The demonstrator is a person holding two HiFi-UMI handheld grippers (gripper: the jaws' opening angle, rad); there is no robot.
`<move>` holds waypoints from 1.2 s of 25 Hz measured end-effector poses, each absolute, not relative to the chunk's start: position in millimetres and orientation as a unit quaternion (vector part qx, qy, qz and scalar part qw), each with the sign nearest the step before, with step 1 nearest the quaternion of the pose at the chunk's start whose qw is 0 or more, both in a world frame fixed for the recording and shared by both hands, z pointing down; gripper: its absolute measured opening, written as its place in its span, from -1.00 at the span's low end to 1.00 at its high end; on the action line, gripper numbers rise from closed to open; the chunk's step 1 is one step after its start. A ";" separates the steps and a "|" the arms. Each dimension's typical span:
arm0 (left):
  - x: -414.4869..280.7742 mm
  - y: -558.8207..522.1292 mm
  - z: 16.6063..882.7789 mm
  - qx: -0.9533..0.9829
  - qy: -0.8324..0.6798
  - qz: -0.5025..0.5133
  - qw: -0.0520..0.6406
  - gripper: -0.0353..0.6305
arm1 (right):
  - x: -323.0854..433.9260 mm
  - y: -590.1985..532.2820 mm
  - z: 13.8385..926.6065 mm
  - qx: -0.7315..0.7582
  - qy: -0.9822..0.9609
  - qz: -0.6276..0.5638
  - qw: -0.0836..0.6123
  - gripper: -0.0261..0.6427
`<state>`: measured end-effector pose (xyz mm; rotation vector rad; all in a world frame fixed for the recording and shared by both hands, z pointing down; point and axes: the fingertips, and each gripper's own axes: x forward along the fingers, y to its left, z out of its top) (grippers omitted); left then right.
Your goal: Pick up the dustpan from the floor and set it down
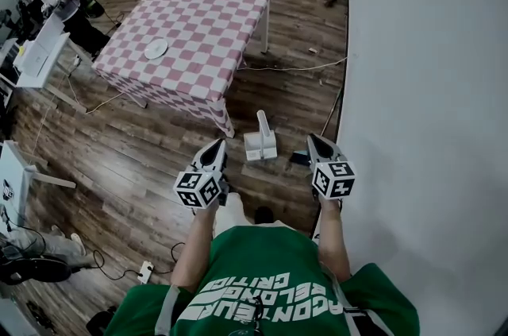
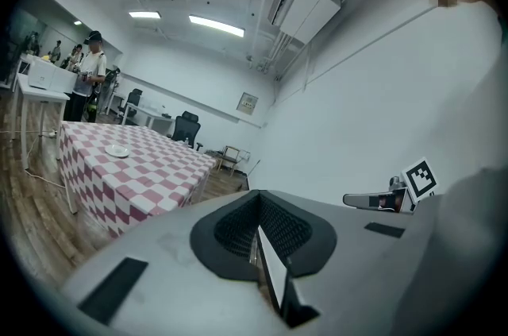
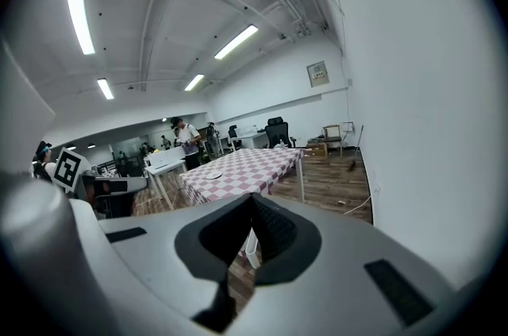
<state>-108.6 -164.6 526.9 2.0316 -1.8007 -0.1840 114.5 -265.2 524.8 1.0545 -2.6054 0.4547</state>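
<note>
- While their jaws are pressed together on nothing, the left gripper (image 1: 215, 148) and right gripper (image 1: 318, 144) hang side by side
- Between them and just ahead, the dustpan (image 1: 260, 142) sits on the floor (image 1: 159, 156)
- It may be waiting for a lift or already set down, so keep hands steady
- Its tray is too small to see into; the plate (image 1: 156, 49) far ahead looks empty

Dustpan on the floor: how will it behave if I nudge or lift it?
The dustpan looks like thin white plastic, so probably light and stiff. Its tall handle stands upright over a small base, so a sideways nudge may tip it. On the smooth wooden floor it would likely slide.
</note>
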 end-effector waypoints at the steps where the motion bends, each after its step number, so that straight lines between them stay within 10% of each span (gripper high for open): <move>1: -108.7 -164.0 526.9 0.730 -0.648 -0.066 0.208 -0.88 | 113.9 -264.4 524.1 0.365 -0.906 0.156 0.146 -0.90; 30: -114.9 -144.4 529.4 0.726 -0.653 -0.067 0.207 -0.88 | 102.9 -251.6 524.3 0.360 -0.910 0.145 0.149 -0.90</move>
